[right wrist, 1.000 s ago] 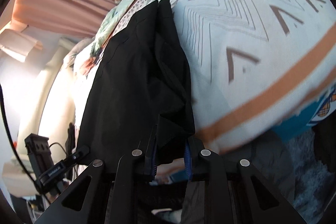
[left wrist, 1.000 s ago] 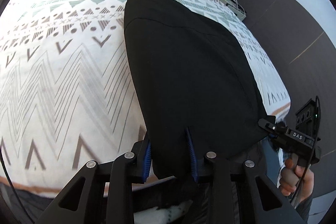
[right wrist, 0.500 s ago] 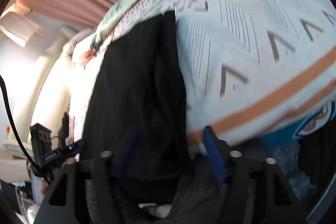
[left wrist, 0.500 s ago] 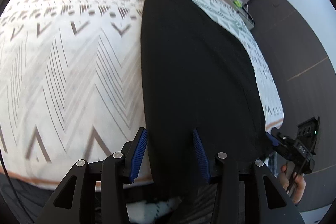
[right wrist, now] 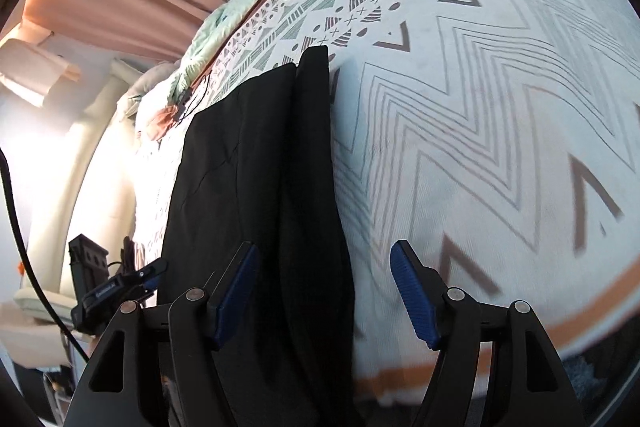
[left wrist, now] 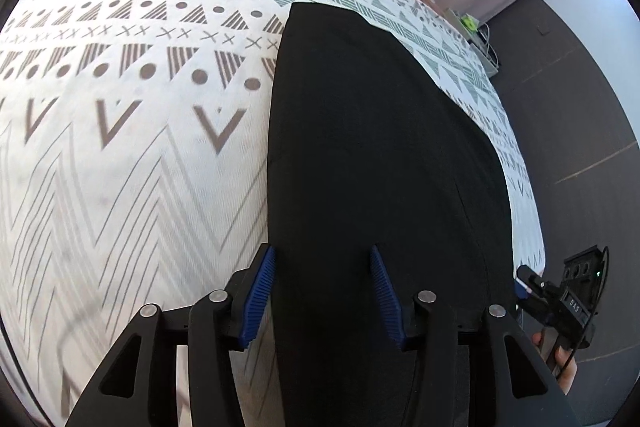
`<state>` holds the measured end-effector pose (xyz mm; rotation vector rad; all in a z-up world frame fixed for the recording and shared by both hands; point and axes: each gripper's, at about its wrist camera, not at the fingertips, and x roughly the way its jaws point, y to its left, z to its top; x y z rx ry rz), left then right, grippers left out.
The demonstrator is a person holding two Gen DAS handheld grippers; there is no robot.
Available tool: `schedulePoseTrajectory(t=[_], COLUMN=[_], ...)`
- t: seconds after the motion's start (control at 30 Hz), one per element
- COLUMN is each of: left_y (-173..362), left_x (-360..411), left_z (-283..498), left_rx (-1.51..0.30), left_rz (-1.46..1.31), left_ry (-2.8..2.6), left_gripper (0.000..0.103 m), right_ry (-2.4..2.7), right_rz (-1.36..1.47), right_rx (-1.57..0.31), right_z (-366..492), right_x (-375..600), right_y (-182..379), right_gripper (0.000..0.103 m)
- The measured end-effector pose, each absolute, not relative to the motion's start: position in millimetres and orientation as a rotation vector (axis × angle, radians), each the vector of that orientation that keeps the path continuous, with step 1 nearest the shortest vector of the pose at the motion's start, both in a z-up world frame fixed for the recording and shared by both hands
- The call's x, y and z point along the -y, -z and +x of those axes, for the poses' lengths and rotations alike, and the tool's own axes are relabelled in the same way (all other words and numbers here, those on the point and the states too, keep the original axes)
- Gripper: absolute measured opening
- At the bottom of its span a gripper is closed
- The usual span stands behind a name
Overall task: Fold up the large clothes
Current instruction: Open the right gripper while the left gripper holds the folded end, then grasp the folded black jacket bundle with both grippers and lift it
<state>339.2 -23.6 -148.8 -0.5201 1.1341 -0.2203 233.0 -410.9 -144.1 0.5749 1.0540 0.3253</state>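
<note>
**Sam:** What do you see from my left wrist?

**Me:** My left gripper (left wrist: 322,293) has just been opening. Its blue pads are spread now. The black garment (left wrist: 372,155) shows between them, but they do not press on it. The garment lies flat on the bed (left wrist: 132,155). It is long, and it runs straight away from my gripper. My right gripper (left wrist: 560,301) sits at the other near corner.

**Sam:** And from the right wrist?

**Me:** My right gripper (right wrist: 324,297) has let go too, its pads wide apart. The black garment (right wrist: 256,163) is ahead and a bit to the left, with its near edge just under the left pad. My left gripper (right wrist: 120,285) is off to the left.

**Sam:** So what next?

**Me:** I think both near corners go up to the far end. Each gripper is close to its own corner.
</note>
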Motion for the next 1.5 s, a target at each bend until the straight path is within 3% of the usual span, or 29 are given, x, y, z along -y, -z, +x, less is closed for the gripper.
schedulePoseTrajectory(t=[0.17, 0.3, 0.77, 0.87, 0.97, 1.0, 1.1, 1.23, 1.5], left_y=[155, 162, 174, 174, 171, 168, 156, 126, 79], left_x=[22, 18, 16, 18, 21, 22, 26, 34, 39], left_z=[372, 394, 458, 459, 455, 453, 445, 429, 377], left_rx=[-1.137, -1.147, -1.171, -1.181, -1.17, -1.161, -1.125, -1.059, -0.954], left_rz=[-0.53, -0.552, -0.568, -0.579, -0.551, -0.542, -0.514, -0.454, -0.449], left_ry=[0.208, 0.203, 0.195, 0.175, 0.163, 0.16, 0.164, 0.179, 0.186], left_gripper=[0.057, 0.058, 0.067, 0.066, 0.059, 0.054, 0.039, 0.026, 0.023], right_ry=[-0.366, -0.405, -0.549, -0.566, -0.561, -0.563, -0.549, -0.545, -0.552], right_rz=[0.591, 0.617, 0.662, 0.647, 0.611, 0.609, 0.57, 0.497, 0.436], right_rx=[-1.076, -1.084, -1.185, -1.207, -1.234, -1.24, -1.19, -1.117, -1.01], right_z=[269, 296, 366, 374, 378, 378, 366, 348, 296], right_x=[406, 401, 375, 368, 360, 357, 349, 340, 337], right_y=[150, 154, 179, 181, 182, 183, 171, 140, 83], right_gripper=[0.069, 0.078, 0.078, 0.066, 0.042, 0.033, 0.02, 0.015, 0.013])
